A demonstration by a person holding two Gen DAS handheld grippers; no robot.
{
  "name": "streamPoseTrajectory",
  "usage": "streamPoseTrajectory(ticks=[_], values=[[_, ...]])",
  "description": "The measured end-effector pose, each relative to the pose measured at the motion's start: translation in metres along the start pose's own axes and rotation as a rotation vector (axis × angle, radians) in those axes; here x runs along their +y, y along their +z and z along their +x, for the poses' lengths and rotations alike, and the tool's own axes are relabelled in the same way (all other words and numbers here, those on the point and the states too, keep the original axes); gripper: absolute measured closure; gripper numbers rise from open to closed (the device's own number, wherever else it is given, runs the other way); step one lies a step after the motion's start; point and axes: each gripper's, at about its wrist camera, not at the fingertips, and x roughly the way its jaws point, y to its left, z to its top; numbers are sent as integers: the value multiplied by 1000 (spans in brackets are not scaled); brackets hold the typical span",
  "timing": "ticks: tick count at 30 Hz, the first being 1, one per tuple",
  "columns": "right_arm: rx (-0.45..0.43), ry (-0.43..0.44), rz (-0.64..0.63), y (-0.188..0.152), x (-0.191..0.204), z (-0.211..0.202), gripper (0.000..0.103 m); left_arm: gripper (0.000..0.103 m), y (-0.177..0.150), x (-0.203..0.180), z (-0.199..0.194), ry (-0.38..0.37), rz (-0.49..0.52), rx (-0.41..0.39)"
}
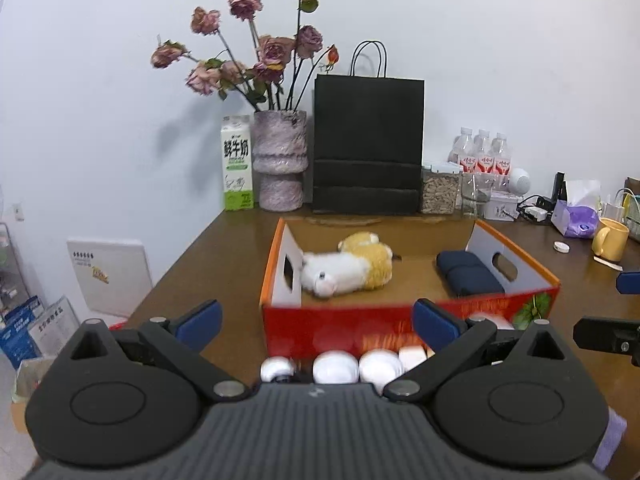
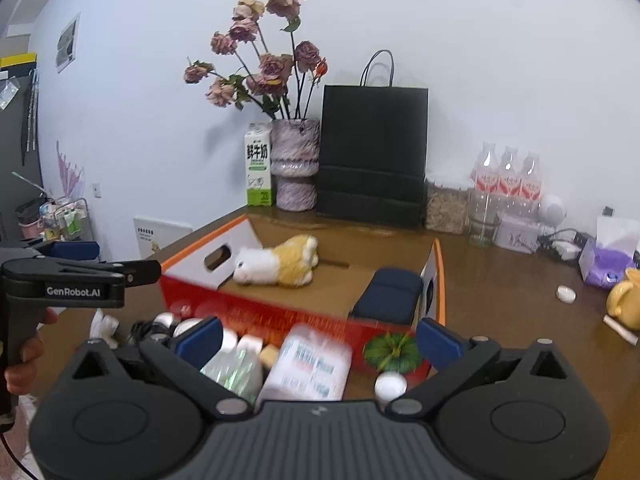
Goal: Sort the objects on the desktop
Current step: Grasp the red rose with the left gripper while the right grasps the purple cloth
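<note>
A red cardboard box (image 1: 340, 332) with orange rims stands on the brown desk. Inside it lie a white and yellow plush toy (image 1: 348, 268) and a folded dark blue cloth (image 1: 468, 274). My left gripper (image 1: 318, 320) is open before the box's front wall, above several white round items (image 1: 334, 366), with nothing between its pads. My right gripper (image 2: 319, 340) is open wide at the box's near right corner. Below it lie a white printed packet (image 2: 308, 364), a clear plastic bottle (image 2: 236, 368) and a small white round thing (image 2: 390, 384), none of them gripped.
At the back stand a milk carton (image 1: 237, 164), a vase of dried roses (image 1: 280, 160), a black paper bag (image 1: 368, 144), a jar (image 1: 439, 190) and water bottles (image 1: 482, 156). A yellow mug (image 1: 610, 238), a tissue box (image 1: 576, 216) and a white cap (image 1: 561, 246) sit on the right.
</note>
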Motion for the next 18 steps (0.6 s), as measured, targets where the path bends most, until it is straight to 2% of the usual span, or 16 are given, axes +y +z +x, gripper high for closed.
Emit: streamPoseTrajectory(ticks=[7, 13, 18], values=[[12, -14, 10, -46, 14, -16, 0, 0, -41, 0, -22, 47, -14, 18], [49, -73, 34, -89, 20, -21, 0, 0, -69, 13, -33, 83, -61, 59], [77, -78, 49, -94, 16, -12, 0, 0, -74, 14, -23, 85, -47, 111]])
